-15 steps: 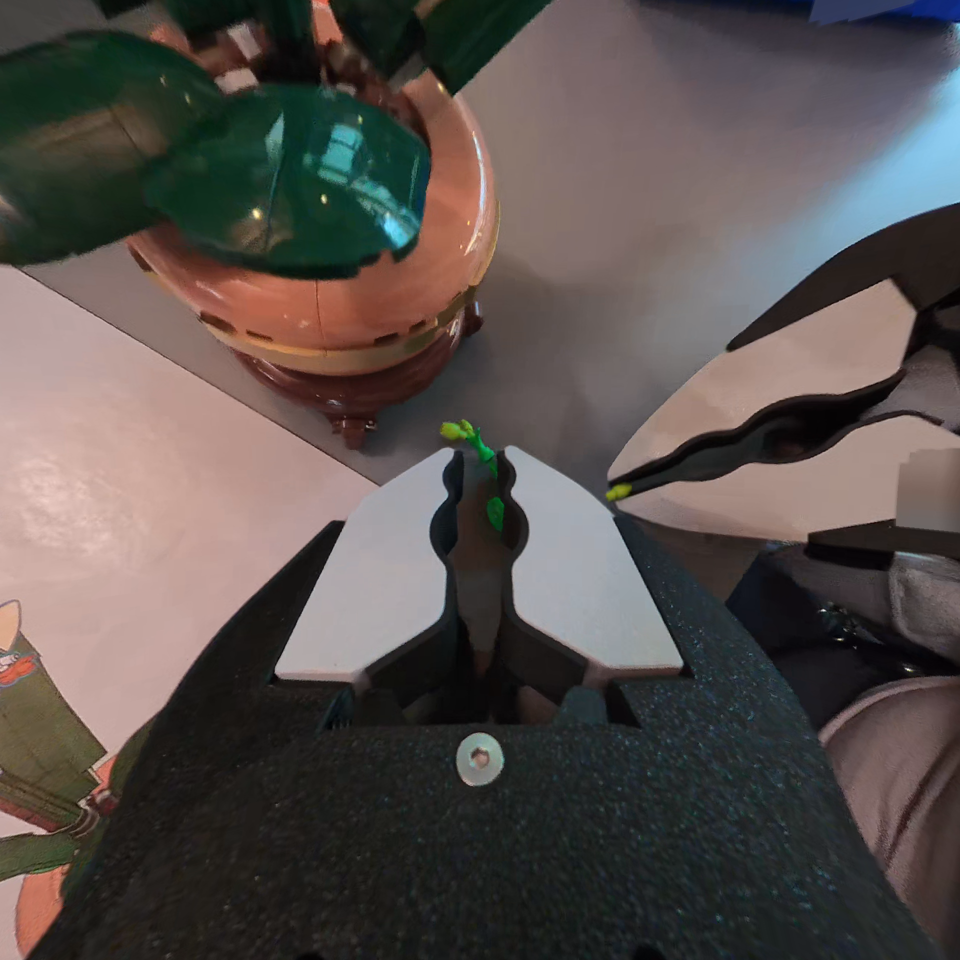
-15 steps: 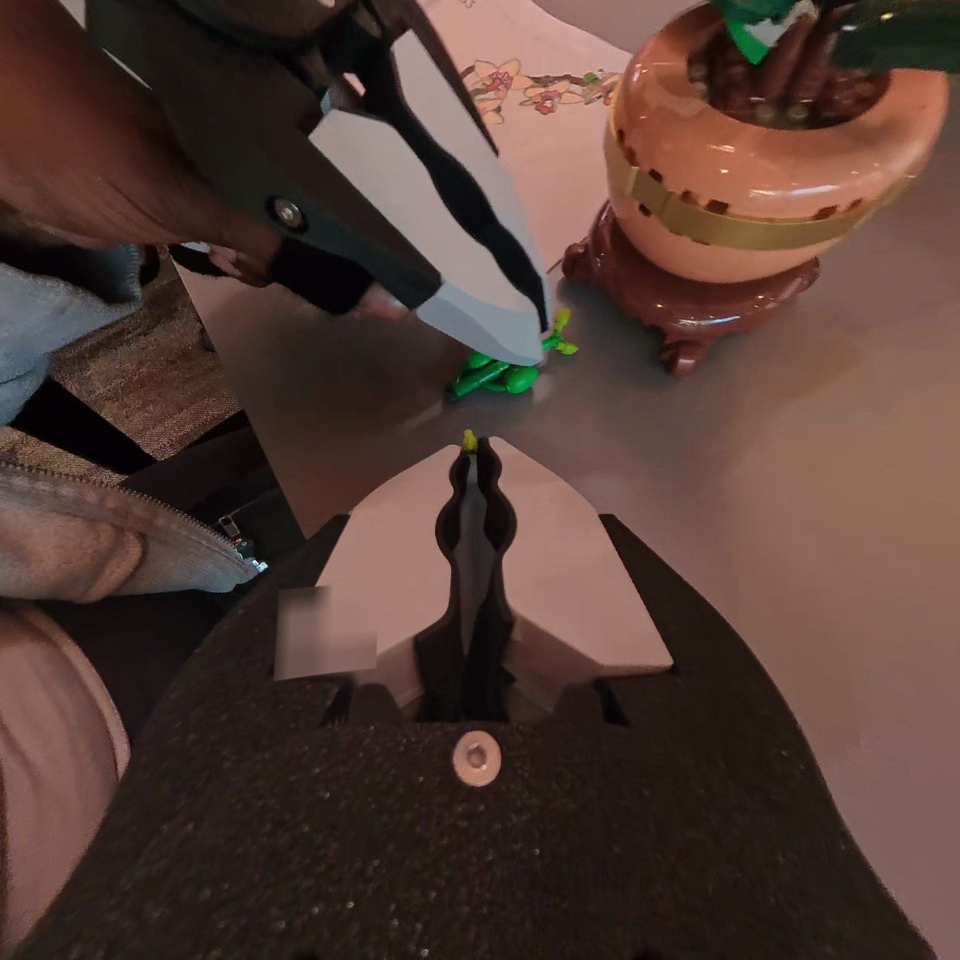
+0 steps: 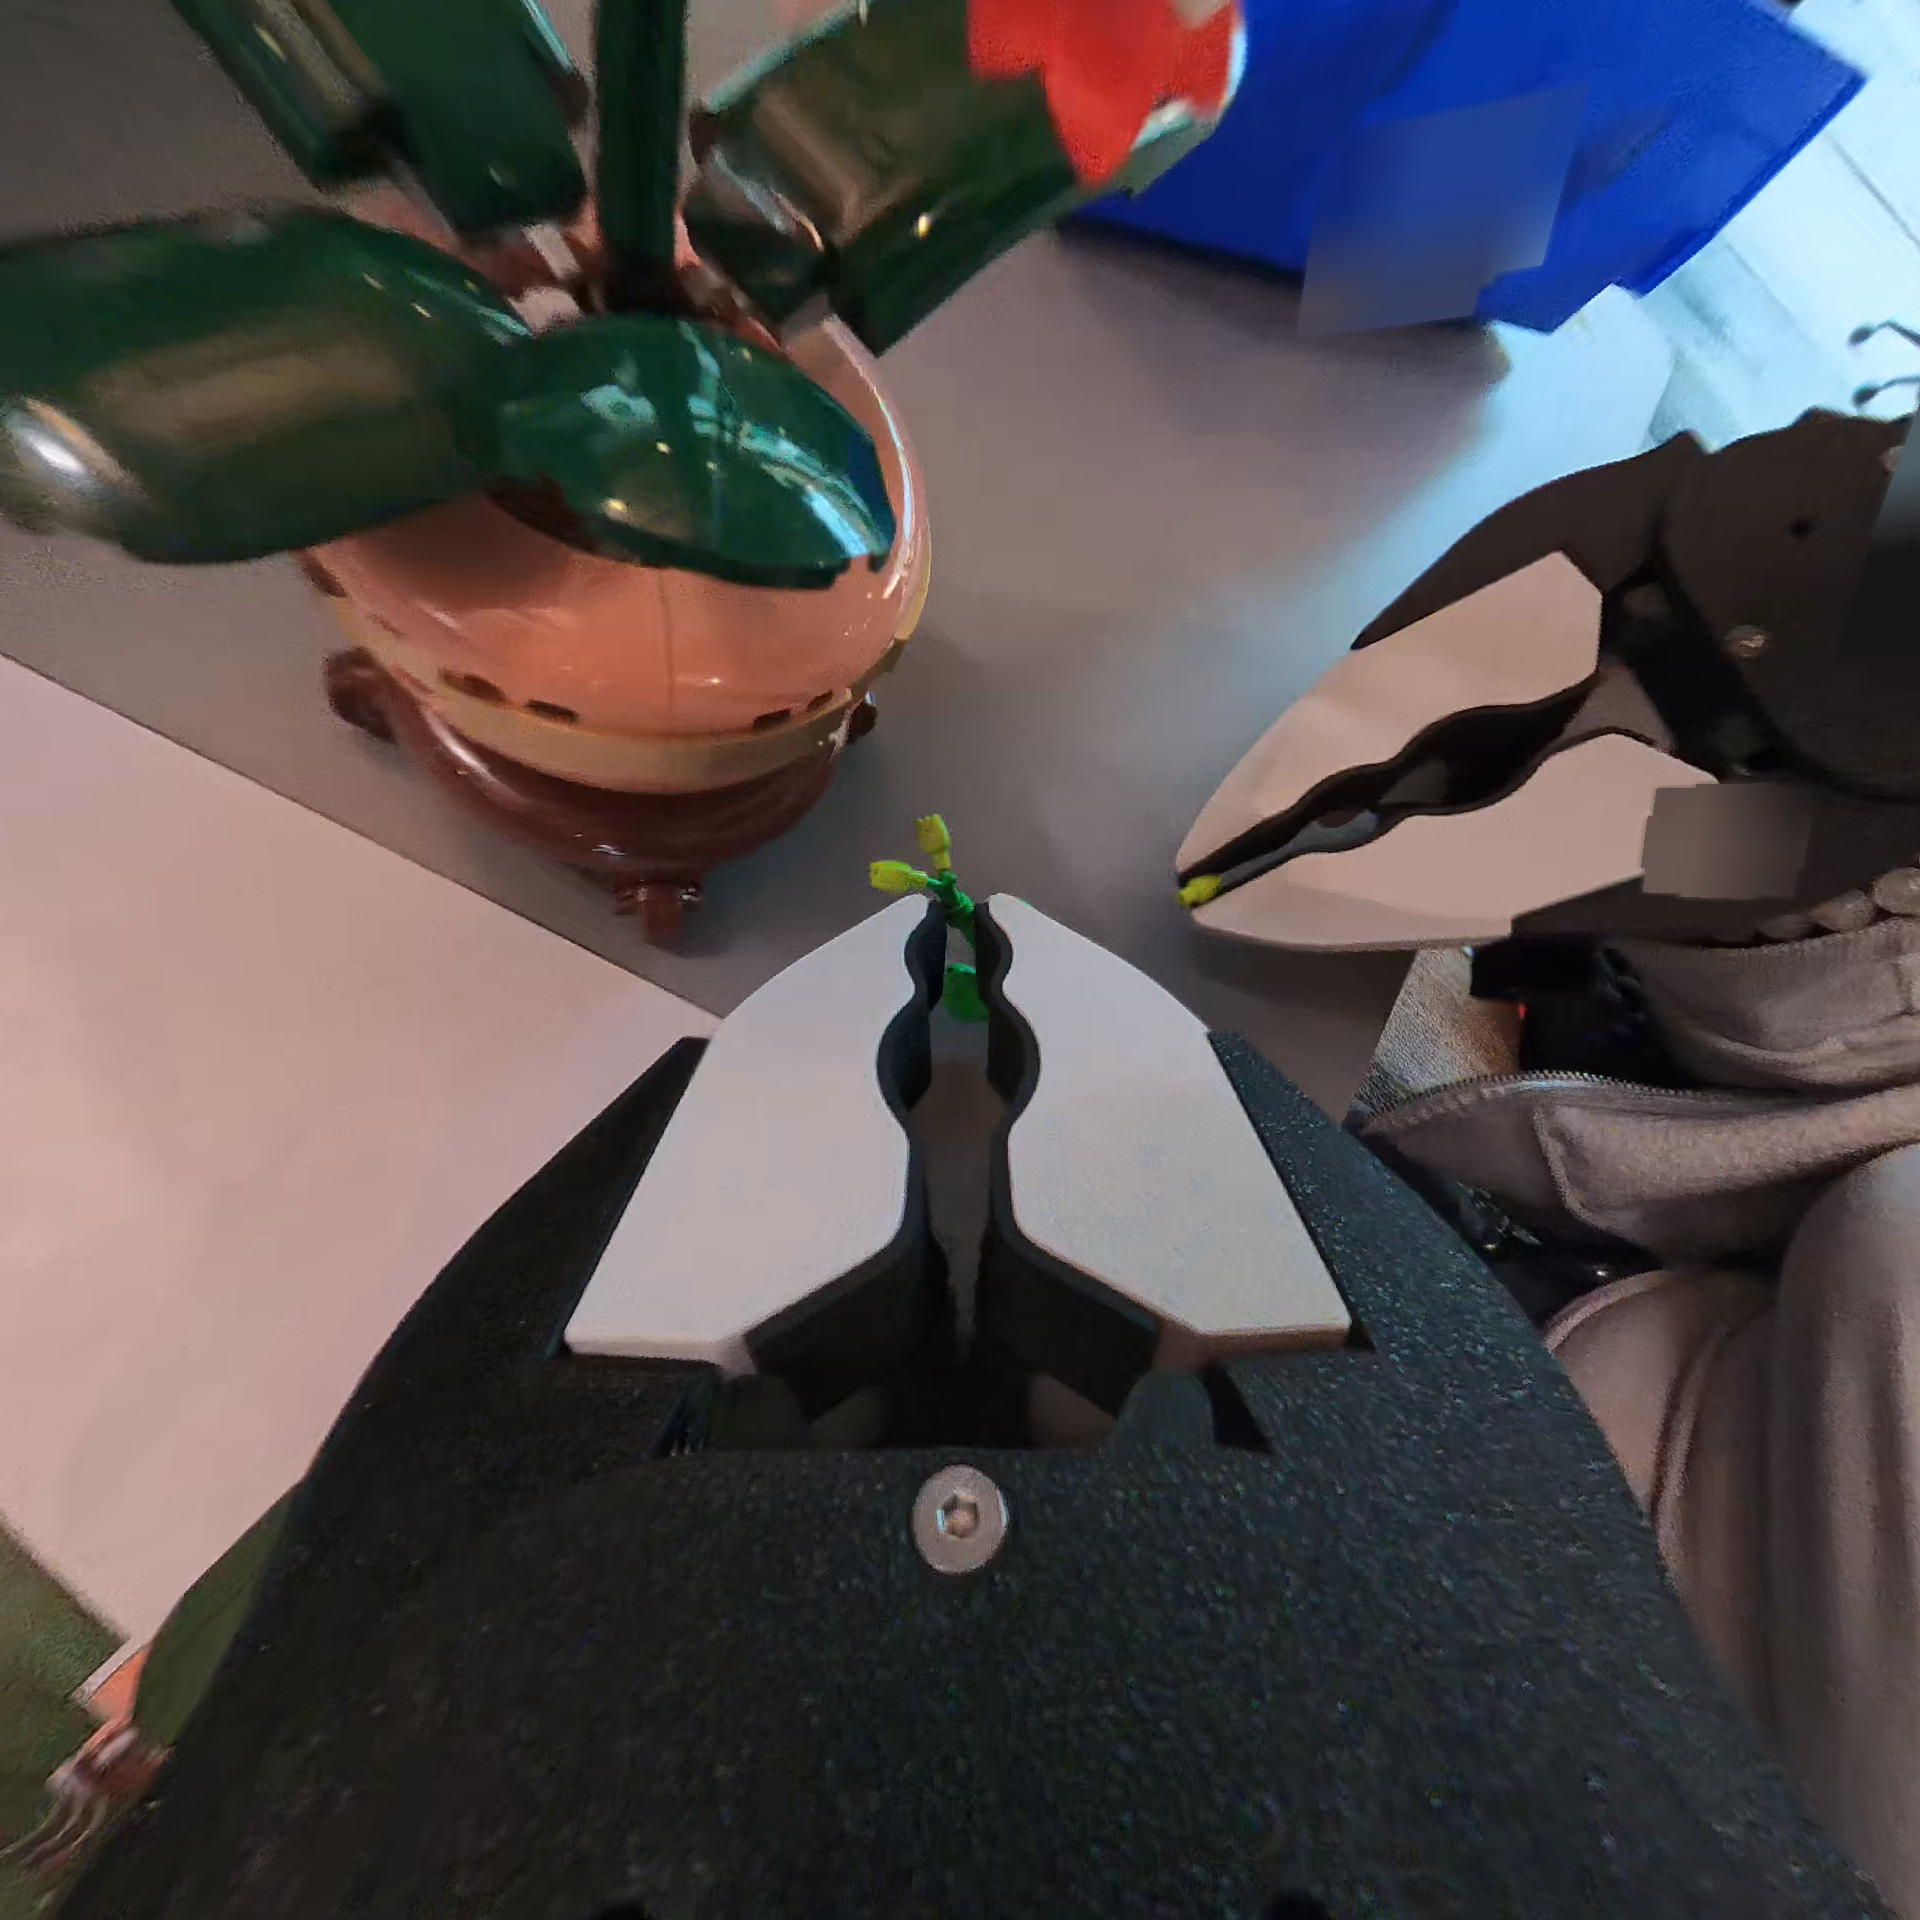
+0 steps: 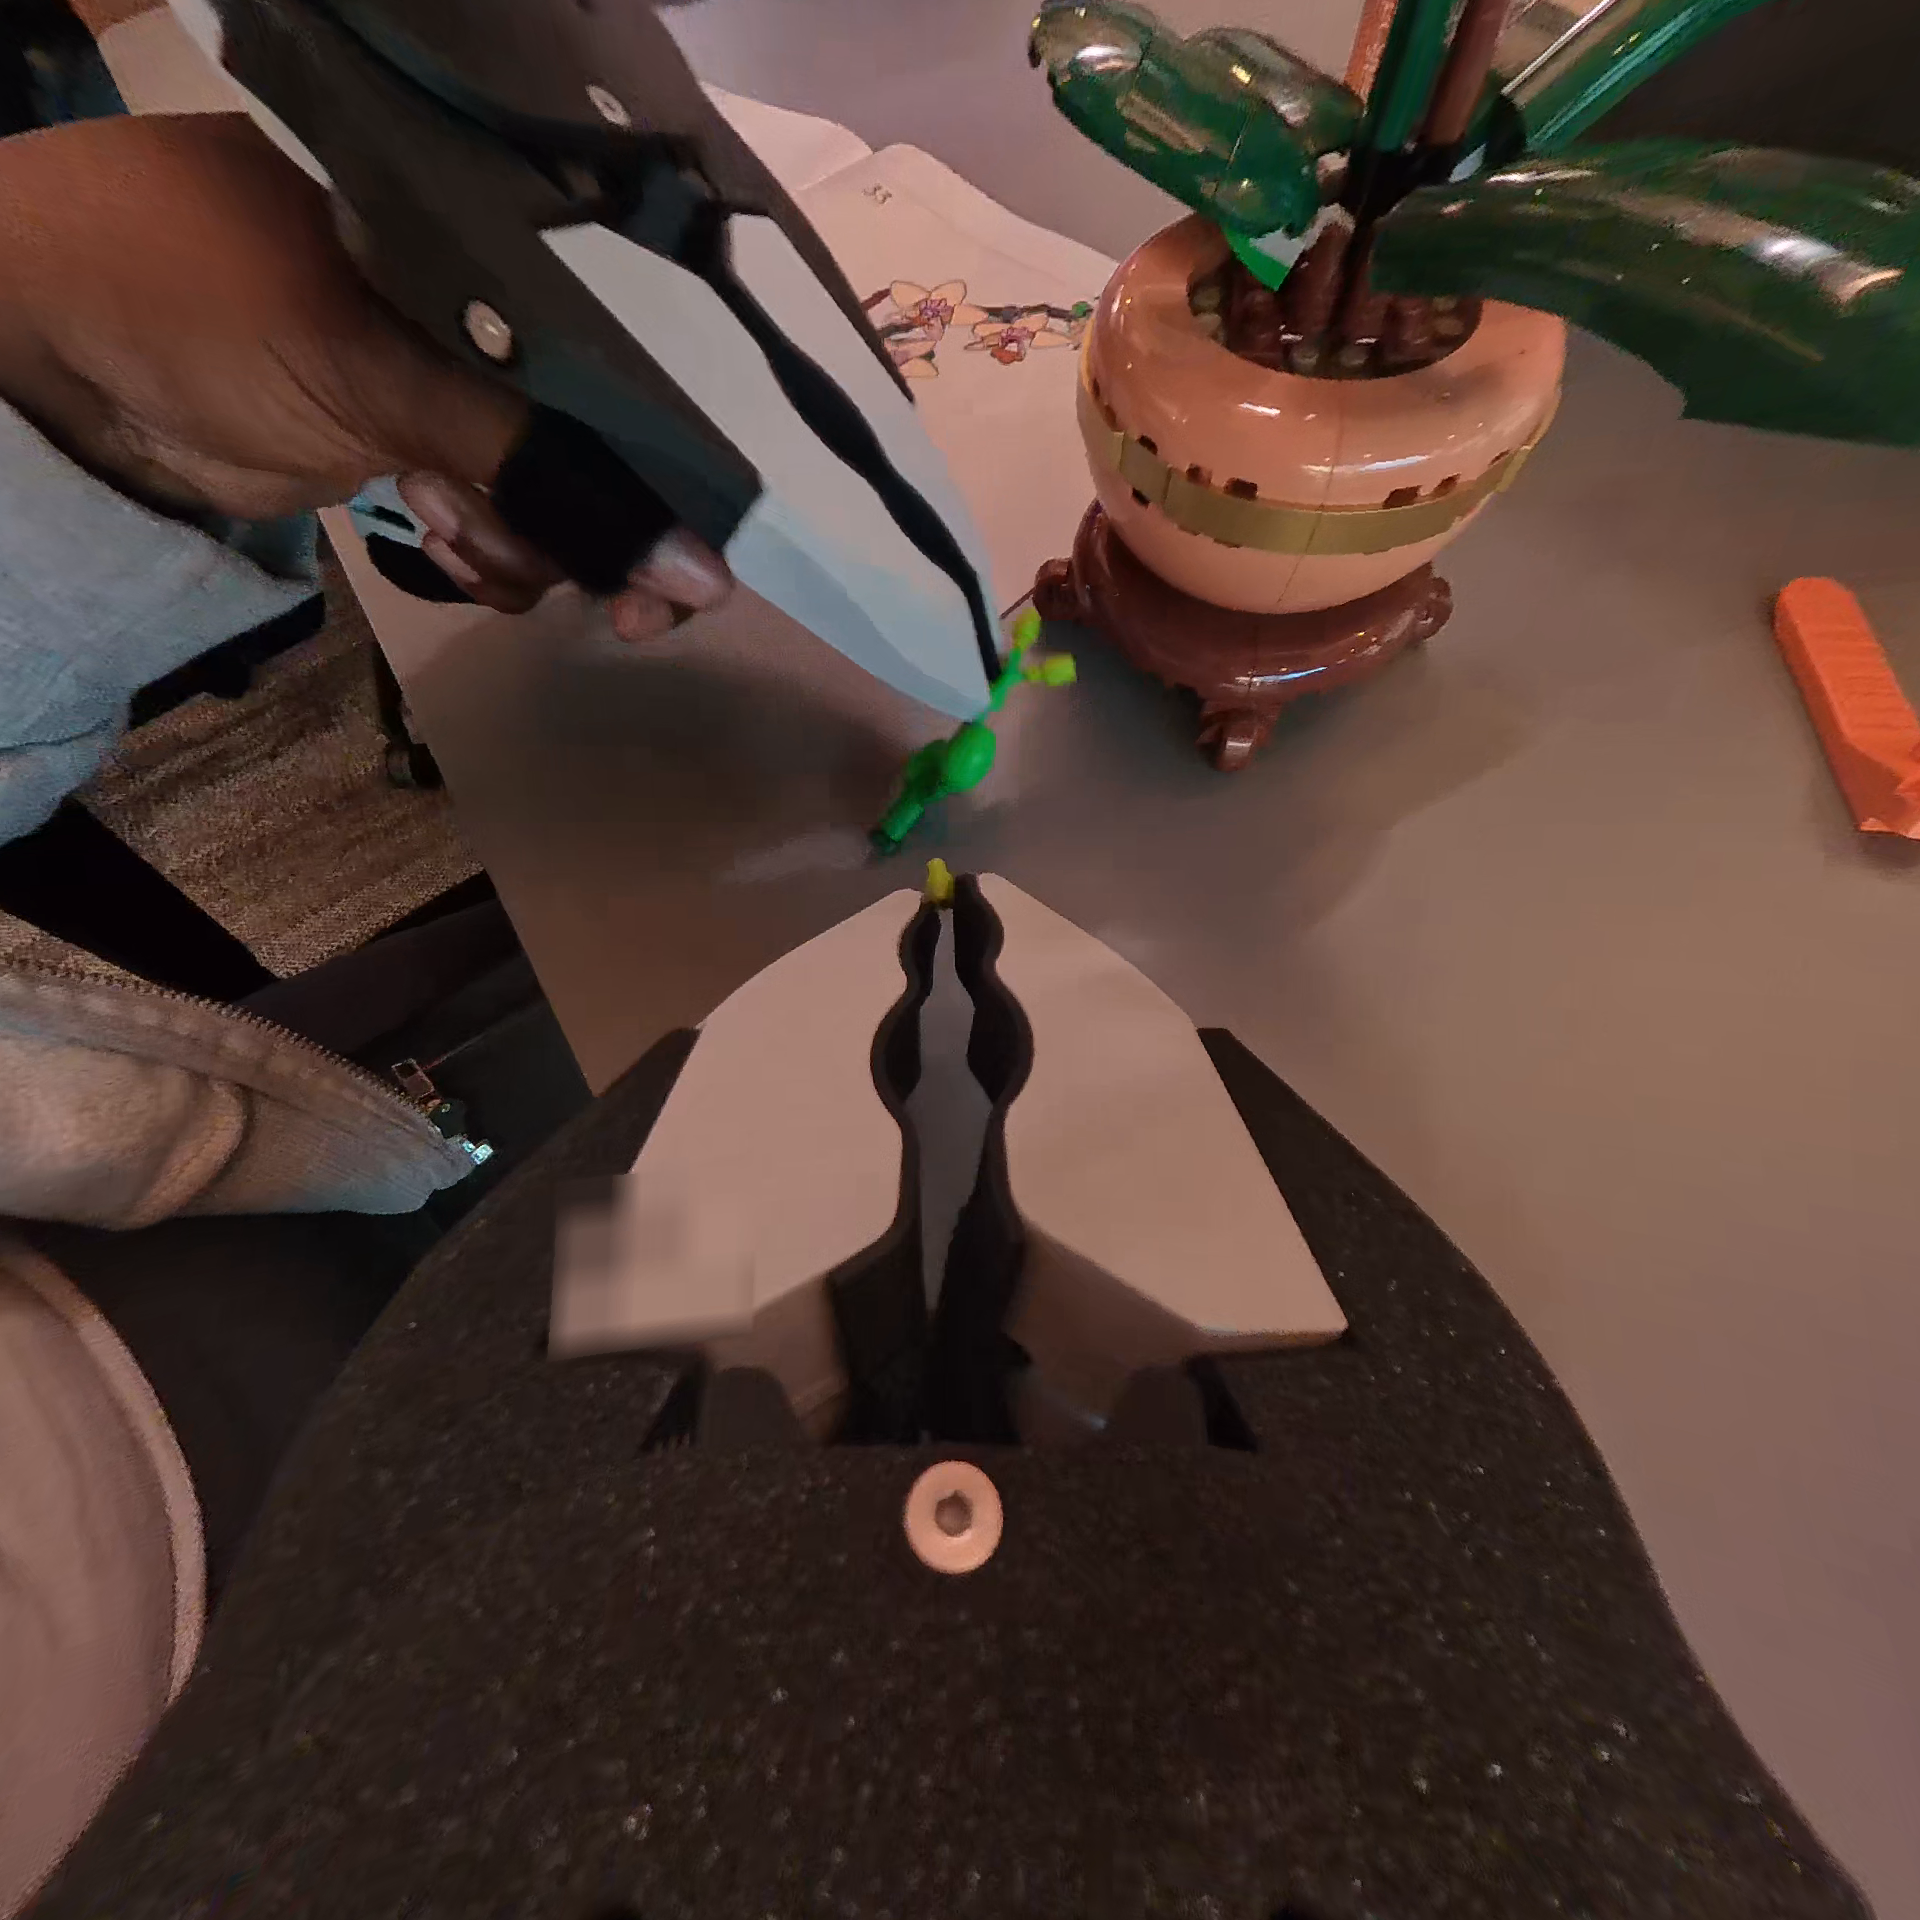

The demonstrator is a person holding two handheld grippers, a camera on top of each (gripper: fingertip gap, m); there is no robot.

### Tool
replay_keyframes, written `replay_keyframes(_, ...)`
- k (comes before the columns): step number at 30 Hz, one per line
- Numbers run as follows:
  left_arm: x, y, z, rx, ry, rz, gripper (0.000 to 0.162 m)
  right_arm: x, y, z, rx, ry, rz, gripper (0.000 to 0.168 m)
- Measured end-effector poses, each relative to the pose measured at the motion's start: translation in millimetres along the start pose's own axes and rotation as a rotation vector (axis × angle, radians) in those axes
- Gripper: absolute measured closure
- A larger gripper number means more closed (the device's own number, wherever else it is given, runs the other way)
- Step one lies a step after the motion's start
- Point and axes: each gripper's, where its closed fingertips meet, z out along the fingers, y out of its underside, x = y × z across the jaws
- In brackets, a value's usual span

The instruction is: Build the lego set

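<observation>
A lego orchid with a pink pot (image 3: 623,644) on a brown base and dark green leaves (image 3: 675,457) stands on the grey table; it also shows in the right wrist view (image 4: 1320,499). My left gripper (image 3: 961,914) is shut on a bright green sprig (image 3: 951,894) with two yellow buds. In the right wrist view the sprig (image 4: 956,753) hangs from the left gripper (image 4: 982,675), its lower end near the table. My right gripper (image 4: 948,896) is shut on a small yellow bud piece (image 4: 938,879), close below the sprig; the piece also shows in the left wrist view (image 3: 1197,889).
An open instruction booklet (image 3: 260,987) lies left of the pot. A blue box (image 3: 1507,166) stands at the back. An orange wrapped piece (image 4: 1849,707) lies on the table to the right. A person's hand (image 4: 260,364) holds the left gripper. Spacing between my two grippers at the tips: around 5 cm.
Both grippers have pulled back and risen a little from the table, so more of the orchid shows. The sprig now hangs steeper from the left gripper.
</observation>
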Motion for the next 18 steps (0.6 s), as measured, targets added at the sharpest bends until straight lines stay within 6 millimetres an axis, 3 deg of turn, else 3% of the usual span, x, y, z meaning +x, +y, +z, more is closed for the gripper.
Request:
replay_keyframes(4, -9, -9, -28, 0.123, -0.074, 0.066, 0.158, 0, -9, -3, 0.074, 0.003, -0.011, 0.164)
replay_keyframes(6, -13, -13, -44, 0.191, -0.154, 0.191, 0.158, -3, -18, -4, 0.135, 0.007, -0.041, 0.164)
replay_keyframes(9, -20, -20, -71, 0.245, -0.375, 0.484, 0.158, -8, -27, -2, 0.189, 0.017, -0.092, 0.165)
replay_keyframes(12, -25, -18, -90, 0.158, -0.665, 0.909, 0.158, -19, -33, 5, 0.203, -0.002, -0.150, 0.165)
replay_keyframes(15, -23, -9, -89, 0.012, -0.824, 1.237, 0.158, -30, -37, 11, 0.219, -0.006, -0.237, 0.165)
replay_keyframes(18, -12, 2, -76, -0.021, -0.802, 1.367, 0.158, -36, -39, 19, 0.208, 0.026, -0.279, 0.164)
